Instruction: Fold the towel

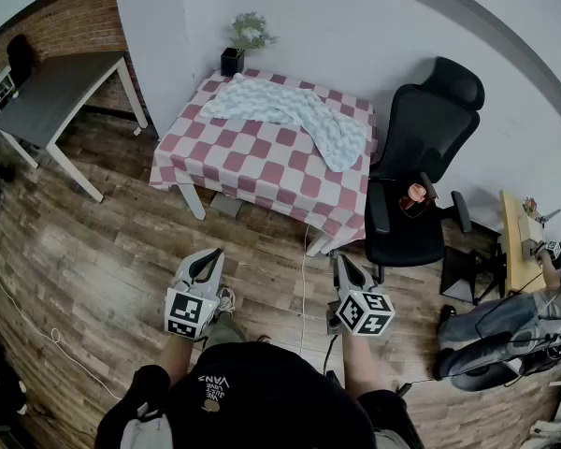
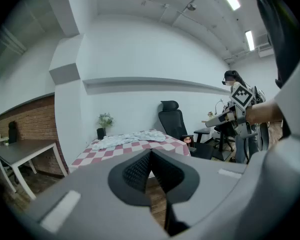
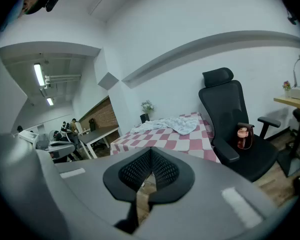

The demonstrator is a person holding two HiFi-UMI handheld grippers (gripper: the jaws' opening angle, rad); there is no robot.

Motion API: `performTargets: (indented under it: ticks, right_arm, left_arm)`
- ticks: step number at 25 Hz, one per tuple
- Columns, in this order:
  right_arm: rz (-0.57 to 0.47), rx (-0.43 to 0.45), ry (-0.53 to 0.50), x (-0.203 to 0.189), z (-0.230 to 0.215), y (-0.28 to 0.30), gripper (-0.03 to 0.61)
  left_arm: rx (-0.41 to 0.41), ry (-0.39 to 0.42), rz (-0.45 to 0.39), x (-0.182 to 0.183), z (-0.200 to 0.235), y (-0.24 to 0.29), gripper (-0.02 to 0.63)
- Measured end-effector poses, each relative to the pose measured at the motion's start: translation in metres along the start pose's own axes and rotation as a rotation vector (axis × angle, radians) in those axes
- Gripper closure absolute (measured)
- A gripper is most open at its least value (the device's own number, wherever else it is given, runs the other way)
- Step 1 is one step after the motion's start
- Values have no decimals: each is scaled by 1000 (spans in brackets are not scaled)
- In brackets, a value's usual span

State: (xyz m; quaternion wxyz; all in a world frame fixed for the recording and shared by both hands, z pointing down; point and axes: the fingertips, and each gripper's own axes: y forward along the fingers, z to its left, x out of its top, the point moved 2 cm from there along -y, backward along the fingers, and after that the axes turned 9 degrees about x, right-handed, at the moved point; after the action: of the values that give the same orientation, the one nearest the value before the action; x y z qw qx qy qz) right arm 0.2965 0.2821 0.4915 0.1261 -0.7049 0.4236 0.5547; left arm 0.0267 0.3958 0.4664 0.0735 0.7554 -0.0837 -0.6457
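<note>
Pale towel [image 1: 294, 110] crumpled, on checked table [image 1: 252, 162]

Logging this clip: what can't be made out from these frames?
Head view:
Towel corners: lost in its own rumples.
Table legs: mostly hidden by the checked cloth.
Reddish container on the chair: too small to identify.
Person at right: cut off by the frame edge.

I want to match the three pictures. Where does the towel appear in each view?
Head view: the towel lies at top centre, along the far side of the checked table.
Left gripper view: the towel is just left of centre, a pale strip on the table, above the jaws.
Right gripper view: the towel is near centre, above the jaws.
Shared landmark: the black chair stands right of the table in every view.
</note>
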Motion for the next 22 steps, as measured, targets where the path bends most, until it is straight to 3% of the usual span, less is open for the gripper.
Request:
performTargets:
  ticks: [7, 12, 14, 15, 16, 17, 18, 22]
  right_arm:
    - [-1, 0, 5, 3, 3, 6, 574]
    - [-65, -31, 19, 16, -1, 19, 574]
    - [-79, -55, 32, 22, -5, 27, 574]
    - [-85, -67, 36, 25, -6, 32, 573]
    - [-89, -78, 41, 28, -8, 37, 509]
    - [-92, -88, 46, 31, -9, 43, 445]
    - [-96, -97, 50, 34, -10, 49, 433]
    - [-127, -138, 81, 48, -13, 72, 433]
  left_arm:
    - [-7, 2, 1, -9, 6, 8, 612]
    - [-47, -30, 3, -13, 14, 28, 611]
    - [-63, -41, -9, -8, 18, 40, 527]
    - [-68, -42, -16, -4, 21, 47, 451]
    - [-75, -41, -19, -2, 24, 54, 413]
    - [-87, -40, -21, 0, 27, 60, 411]
    - [-101, -38, -20, 1, 30, 67, 402]
    - [-161, -17, 3, -1, 49, 94, 379]
